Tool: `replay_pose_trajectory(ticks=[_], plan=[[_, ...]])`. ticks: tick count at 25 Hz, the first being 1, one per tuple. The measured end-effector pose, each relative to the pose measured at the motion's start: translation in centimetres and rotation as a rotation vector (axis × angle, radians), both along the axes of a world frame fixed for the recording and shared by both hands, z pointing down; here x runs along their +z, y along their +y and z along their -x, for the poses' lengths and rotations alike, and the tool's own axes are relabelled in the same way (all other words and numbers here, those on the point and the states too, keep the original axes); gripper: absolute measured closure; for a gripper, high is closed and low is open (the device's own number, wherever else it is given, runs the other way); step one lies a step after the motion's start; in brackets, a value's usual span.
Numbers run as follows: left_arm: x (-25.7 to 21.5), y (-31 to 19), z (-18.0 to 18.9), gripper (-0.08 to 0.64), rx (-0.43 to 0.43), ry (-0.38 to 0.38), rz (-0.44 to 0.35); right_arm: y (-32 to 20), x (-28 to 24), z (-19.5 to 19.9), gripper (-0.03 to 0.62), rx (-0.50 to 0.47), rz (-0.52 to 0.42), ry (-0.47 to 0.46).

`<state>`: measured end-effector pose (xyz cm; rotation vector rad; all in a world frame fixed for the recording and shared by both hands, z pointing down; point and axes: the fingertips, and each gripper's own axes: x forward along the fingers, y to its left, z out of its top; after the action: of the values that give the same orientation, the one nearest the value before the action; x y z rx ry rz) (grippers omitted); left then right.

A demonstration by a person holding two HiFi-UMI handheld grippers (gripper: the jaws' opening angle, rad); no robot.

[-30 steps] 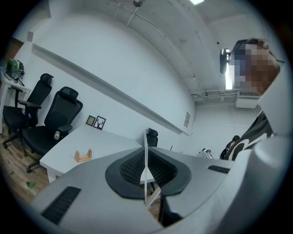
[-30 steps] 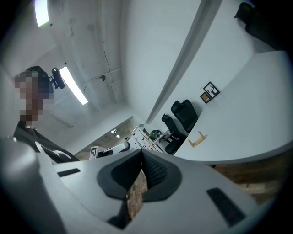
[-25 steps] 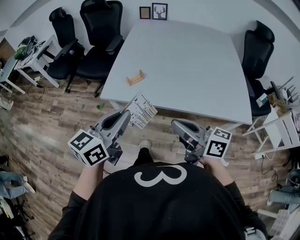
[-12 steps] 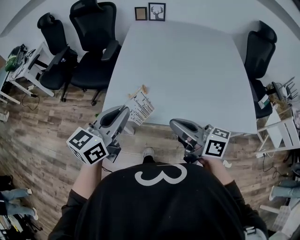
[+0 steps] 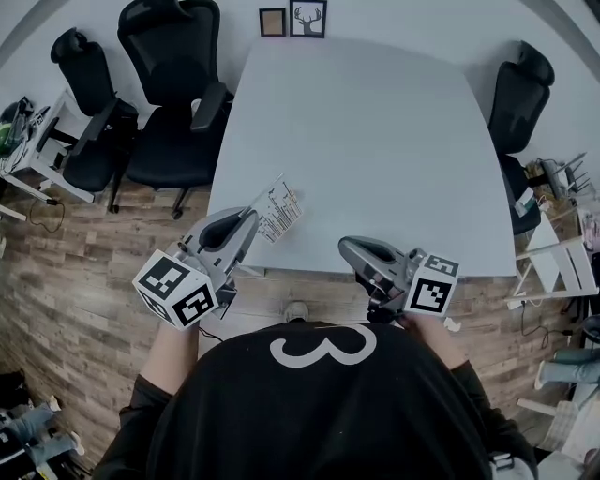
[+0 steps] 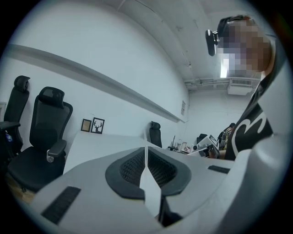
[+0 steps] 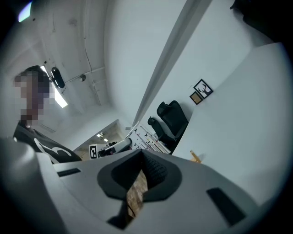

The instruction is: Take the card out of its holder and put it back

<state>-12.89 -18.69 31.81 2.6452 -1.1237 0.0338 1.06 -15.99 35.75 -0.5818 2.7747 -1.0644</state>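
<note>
My left gripper [image 5: 249, 216] is shut on a white printed card [image 5: 279, 207] and holds it over the near left corner of the white table [image 5: 375, 141]. The left gripper view shows that card edge-on [image 6: 148, 187], pinched between the dark pads. In the right gripper view the small wooden holder [image 7: 195, 156] stands on the table; in the head view the card covers it. My right gripper [image 5: 350, 247] hangs at the table's near edge, shut, with nothing in it.
Two black office chairs [image 5: 169, 94] stand off the table's left side and another [image 5: 514, 94] off its right. Two small framed pictures [image 5: 307, 19] lean at the far wall. Wooden floor lies under me, with white racks at both sides.
The table has come nearer in view. My left gripper with the card now sits over the table's near left corner, and the card hides the holder. The right gripper kept its pose.
</note>
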Motion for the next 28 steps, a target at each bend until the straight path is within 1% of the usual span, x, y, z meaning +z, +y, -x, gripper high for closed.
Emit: replay_pose_trajectory(ticks=[4,9,13,16,20,28], plan=[[0.5,-2.4,0.8,0.535,0.014,-0.007,-0.004,-1.8,0.4,0.5,0.583,0.016,0.010,0.015],[1.7,-4.7,1.6,0.534,0.024,-0.044,-0.007,-3.4,0.8,0.8,0.583,0.039,0.024,0.027],[3.0,-6.4,1.5,0.534,0.037,-0.096,-0.008,-4.9,1.5,0.5,0.583,0.054,0.042,0.034],[4.2,-7.4,1.5,0.534,0.051,-0.130,0.003,-5.6,2.1,1.1,0.583,0.052,0.057,0.035],[5.6,-8.3,1.6,0.535,0.059,-0.137,0.030,-6.2,2.6,2.0,0.583,0.040,0.072,0.036],[7.8,-9.1,1.2,0.535,0.086,-0.126,0.074,-6.9,3.9,2.1,0.583,0.049,0.106,0.041]])
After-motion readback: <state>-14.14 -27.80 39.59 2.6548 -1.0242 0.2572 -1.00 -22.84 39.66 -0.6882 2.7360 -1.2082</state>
